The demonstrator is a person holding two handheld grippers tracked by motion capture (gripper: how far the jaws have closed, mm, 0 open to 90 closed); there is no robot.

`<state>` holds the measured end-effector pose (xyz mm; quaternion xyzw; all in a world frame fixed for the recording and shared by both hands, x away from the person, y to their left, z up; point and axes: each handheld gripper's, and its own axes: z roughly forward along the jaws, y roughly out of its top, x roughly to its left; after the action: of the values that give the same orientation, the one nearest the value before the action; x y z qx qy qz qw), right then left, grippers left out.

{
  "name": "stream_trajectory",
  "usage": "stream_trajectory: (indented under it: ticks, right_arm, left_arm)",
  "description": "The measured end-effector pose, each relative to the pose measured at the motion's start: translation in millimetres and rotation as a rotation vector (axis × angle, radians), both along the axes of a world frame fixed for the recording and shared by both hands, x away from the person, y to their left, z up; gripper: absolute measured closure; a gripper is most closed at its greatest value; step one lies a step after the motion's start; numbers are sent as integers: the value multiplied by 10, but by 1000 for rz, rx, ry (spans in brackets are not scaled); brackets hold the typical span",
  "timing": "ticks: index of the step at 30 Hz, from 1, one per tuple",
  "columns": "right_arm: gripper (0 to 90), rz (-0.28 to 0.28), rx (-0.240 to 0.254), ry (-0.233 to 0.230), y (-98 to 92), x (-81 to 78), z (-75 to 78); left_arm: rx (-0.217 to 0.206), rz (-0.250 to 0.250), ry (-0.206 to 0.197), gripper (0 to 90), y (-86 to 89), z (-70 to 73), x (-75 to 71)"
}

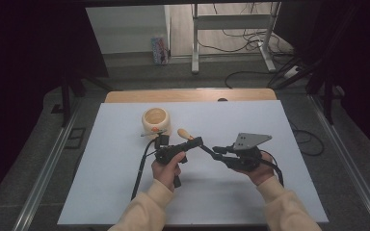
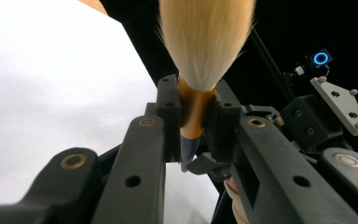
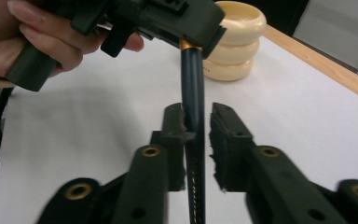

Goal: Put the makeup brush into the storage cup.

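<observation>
Left hand-held gripper (image 2: 196, 116): we found its jaws clamped on the gold ferrule of a brush (image 2: 204, 42), above the white tabletop (image 1: 125, 192). Right hand-held gripper (image 3: 197, 128): jaws slightly parted around the brush's dark handle, one pad touching. Cream ribbed pot (image 1: 155, 120) stood nearby. We read no legible writing.

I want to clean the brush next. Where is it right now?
The brush is in the air over the middle of the table, clamped by the left gripper at its gold collar, its dark handle between the right gripper's jaws.
</observation>
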<state>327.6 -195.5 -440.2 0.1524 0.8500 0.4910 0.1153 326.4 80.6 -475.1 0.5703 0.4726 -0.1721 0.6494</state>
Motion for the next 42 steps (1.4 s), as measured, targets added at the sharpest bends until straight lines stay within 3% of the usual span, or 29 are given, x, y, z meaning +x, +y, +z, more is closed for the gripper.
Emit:
stream_trajectory:
  ticks: [4, 13, 25, 28, 35, 42]
  right_arm:
    - [547, -35, 30, 18, -31, 0, 11]
    - [389, -102, 49, 48, -107, -41, 32]
    - [285, -186, 60, 55, -347, -161, 16]
    - [239, -245, 44, 73, -466, -224, -13]
    - [219, -323, 16, 104, -687, -383, -108]
    - [219, -367, -1, 111, -791, -371, -163]
  left_arm:
    - [16, 24, -19, 788, 36, 23, -12]
    - [60, 37, -59, 788, 58, 80, -19]
    - [90, 36, -81, 788, 56, 118, -18]
    - [94, 35, -80, 788, 44, 125, 0]
    - [124, 31, -90, 789, 77, 188, 15]
    - [139, 45, -111, 789, 171, 310, 57]
